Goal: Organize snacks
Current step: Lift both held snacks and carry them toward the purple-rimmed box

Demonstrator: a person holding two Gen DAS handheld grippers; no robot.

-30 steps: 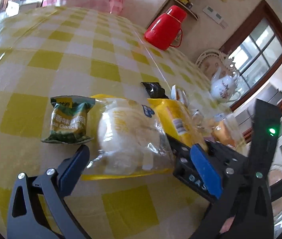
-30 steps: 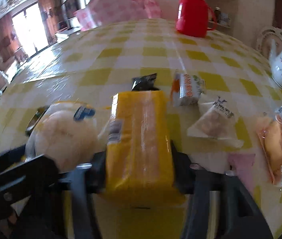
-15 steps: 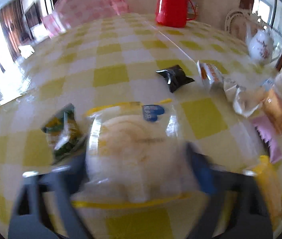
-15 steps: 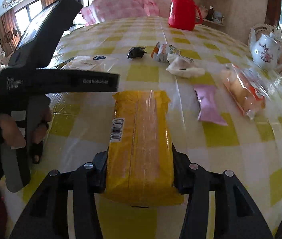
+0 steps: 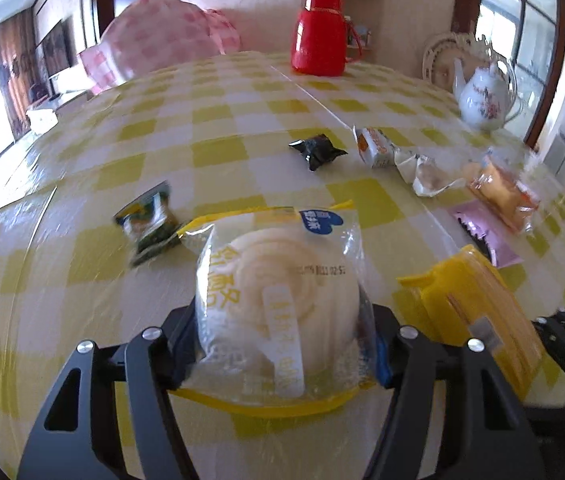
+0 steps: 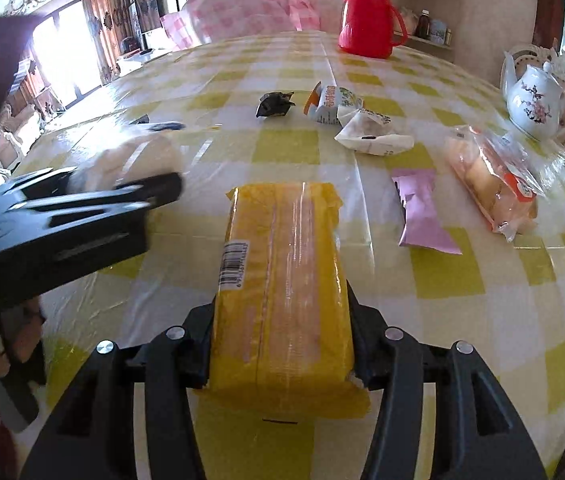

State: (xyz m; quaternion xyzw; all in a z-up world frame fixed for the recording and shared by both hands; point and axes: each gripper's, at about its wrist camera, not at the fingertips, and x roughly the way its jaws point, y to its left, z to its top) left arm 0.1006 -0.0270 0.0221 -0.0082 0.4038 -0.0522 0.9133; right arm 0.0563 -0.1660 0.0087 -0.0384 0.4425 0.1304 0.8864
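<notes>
My left gripper point(image 5: 282, 344) is shut on a clear bag with a round white bun point(image 5: 278, 292), held over the yellow checked table point(image 5: 222, 148). My right gripper point(image 6: 282, 344) is shut on a long yellow snack pack point(image 6: 282, 280), also seen at the right of the left wrist view point(image 5: 478, 312). The left gripper shows blurred at the left of the right wrist view point(image 6: 74, 216). Loose snacks lie ahead: a green packet point(image 5: 148, 224), a black packet point(image 5: 316, 150), an orange-white packet point(image 6: 332, 104), a white wrapper point(image 6: 370, 136), a pink packet point(image 6: 422, 212) and a bread bag point(image 6: 490, 180).
A red thermos point(image 5: 318, 32) stands at the table's far side and a white floral teapot point(image 5: 482, 96) at the far right. A pink checked cushion point(image 5: 162, 48) sits beyond the far edge. Windows and wooden frames surround the room.
My left gripper has closed on the bun bag and lifted it toward me. My right gripper has pulled back with the yellow pack, away from the bun.
</notes>
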